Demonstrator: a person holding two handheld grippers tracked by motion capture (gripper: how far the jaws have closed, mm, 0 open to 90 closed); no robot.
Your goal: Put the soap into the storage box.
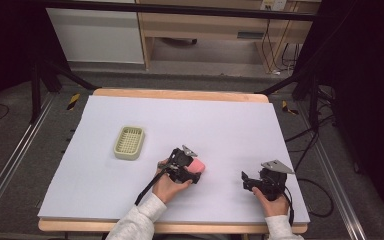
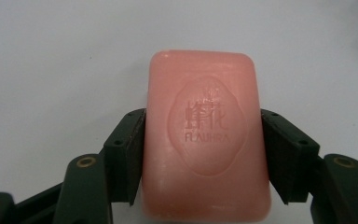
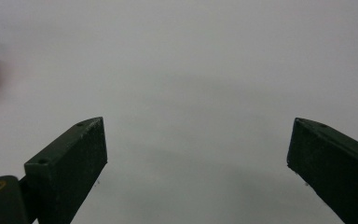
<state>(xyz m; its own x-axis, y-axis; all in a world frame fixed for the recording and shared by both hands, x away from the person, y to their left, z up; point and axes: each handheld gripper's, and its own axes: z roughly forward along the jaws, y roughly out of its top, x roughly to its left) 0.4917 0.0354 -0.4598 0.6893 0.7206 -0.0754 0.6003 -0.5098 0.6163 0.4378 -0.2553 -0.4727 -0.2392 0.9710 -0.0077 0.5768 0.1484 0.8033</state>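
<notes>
Left gripper (image 2: 204,149) clamped on pink soap bar (image 2: 205,140); right gripper (image 3: 196,154) jaws wide apart over white table (image 1: 230,125); green soap dish (image 1: 129,142) well apart.

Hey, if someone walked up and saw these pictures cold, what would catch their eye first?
Most likely the pink soap bar, bright against the pale table near its front middle, with the left gripper shut on its two long sides. Next would be the pale green slotted soap dish, standing alone to the left and farther back. The right gripper rests open near the front right, with nothing between its jaws.
</notes>
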